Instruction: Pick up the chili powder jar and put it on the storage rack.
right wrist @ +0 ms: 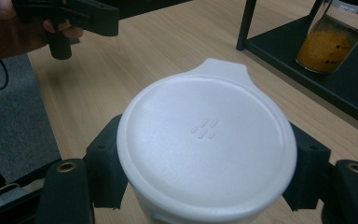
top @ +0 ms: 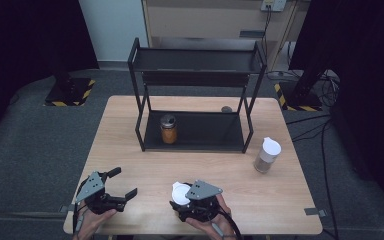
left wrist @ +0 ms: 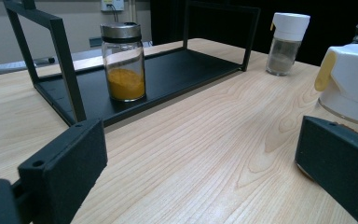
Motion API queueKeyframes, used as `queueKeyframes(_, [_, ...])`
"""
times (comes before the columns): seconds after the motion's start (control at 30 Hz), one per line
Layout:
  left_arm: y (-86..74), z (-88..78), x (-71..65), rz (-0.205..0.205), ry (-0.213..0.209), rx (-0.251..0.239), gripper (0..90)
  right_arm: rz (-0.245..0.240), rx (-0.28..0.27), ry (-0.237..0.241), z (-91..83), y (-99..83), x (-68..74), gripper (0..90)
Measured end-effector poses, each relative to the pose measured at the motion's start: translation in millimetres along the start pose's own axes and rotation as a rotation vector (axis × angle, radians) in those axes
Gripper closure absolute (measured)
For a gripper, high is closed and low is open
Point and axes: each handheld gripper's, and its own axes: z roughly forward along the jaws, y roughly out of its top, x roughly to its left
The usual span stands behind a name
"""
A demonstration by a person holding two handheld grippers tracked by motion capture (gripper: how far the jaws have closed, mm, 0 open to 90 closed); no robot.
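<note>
Right gripper [top: 186, 201] fingers clamping the white-capped jar [right wrist: 208, 144] just under its cap, left gripper [top: 120, 184] fingers spread wide and empty, risking the jar slipping or tipping onto the tabletop [top: 145, 165] during lifting.

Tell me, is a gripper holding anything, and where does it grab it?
The right gripper holds the white-lidded jar, clamped on its sides just under the lid. The left gripper is open and holds nothing.

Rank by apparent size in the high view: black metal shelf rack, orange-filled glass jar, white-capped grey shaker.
1. Black metal shelf rack, largest.
2. White-capped grey shaker and orange-filled glass jar look alike; unranked.
</note>
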Motion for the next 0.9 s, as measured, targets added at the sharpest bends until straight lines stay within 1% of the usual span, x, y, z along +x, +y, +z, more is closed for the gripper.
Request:
queueKeyframes(0.17, [-0.2,-0.1,0.3,-0.001,-0.001,-0.002,1.2,0.004,0.008,0.002,-0.9,2.4,-1.2,30.7])
queueKeyframes(0.37, [0.0,-0.2,0.5,-0.002,-0.003,-0.001,1.2,0.003,-0.006,-0.005,-6.6,8.7,-4.9,30.7])
queueKeyframes(0.53, [0.0,0.0,0.8,-0.002,-0.005,0.0,1.2,0.013,-0.015,-0.004,-14.0,19.3,-15.3,30.7])
queueKeyframes(0.67, [0.0,-0.1,1.0,-0.003,-0.005,0.0,1.2,0.008,-0.027,-0.02,-20.1,26.9,-20.7,30.7])
queueKeyframes(0.9, [-0.1,0.9,1.6,-0.006,-0.011,0.004,1.1,0.016,-0.043,-0.033,-29.5,40.5,-33.9,30.7])
